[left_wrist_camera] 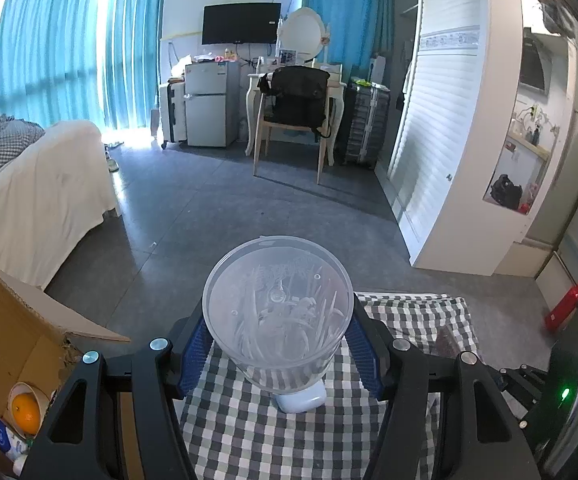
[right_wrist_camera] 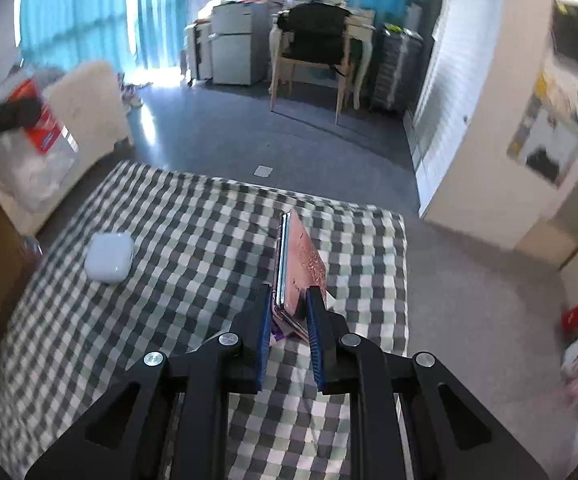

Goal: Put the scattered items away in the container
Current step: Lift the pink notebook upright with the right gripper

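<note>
Two grips: tub (left_wrist_camera: 277, 312) (clear, lidded), notebook (right_wrist_camera: 303, 264)

Scattered stuff and the box, mid-tidy

Clear plastic tub (left_wrist_camera: 277, 312) with a lid, tipped so the lid faces the camera, is clamped between blue-padded fingers (left_wrist_camera: 193, 356) above the checkered surface (left_wrist_camera: 289, 440). A white earbud case (right_wrist_camera: 109, 257) lies flat on the cloth, out at about 10 o'clock from the thin pink-covered booklet (right_wrist_camera: 303, 256), which is pinched on edge. The cardboard box (left_wrist_camera: 17, 320) sits at the cloth's 9 o'clock side, open, an orange (left_wrist_camera: 25, 410) inside.
</note>
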